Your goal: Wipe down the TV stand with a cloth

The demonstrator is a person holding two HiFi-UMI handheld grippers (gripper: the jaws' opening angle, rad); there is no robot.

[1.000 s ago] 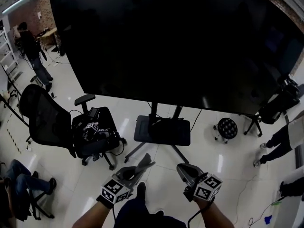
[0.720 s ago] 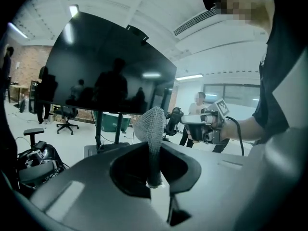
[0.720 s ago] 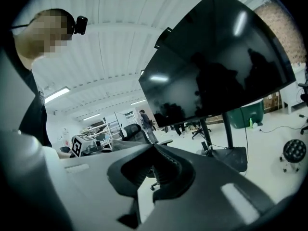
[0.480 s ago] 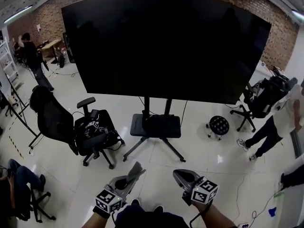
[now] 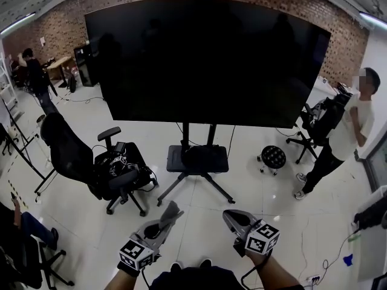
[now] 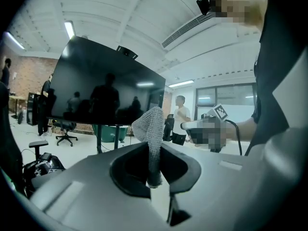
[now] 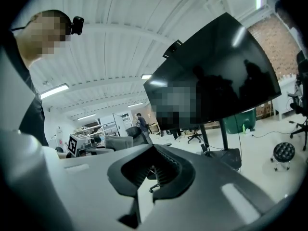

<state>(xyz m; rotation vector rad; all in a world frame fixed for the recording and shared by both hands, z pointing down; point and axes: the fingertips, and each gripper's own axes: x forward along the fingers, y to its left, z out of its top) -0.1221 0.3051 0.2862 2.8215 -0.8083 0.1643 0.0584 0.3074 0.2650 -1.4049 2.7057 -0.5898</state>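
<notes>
Had L tongs clamped on grey cloth, which stuck up betw. jaws. Had R tongs closed together, empty. Saw TV stand under TV, on floor ahead, well apart from both.

Head view is looking steeply down and forward from standing height, well back from the TV and TV stand. Both gripper views are riding lower, facing nearly level and slightly upward, each catching that same TV.
</notes>
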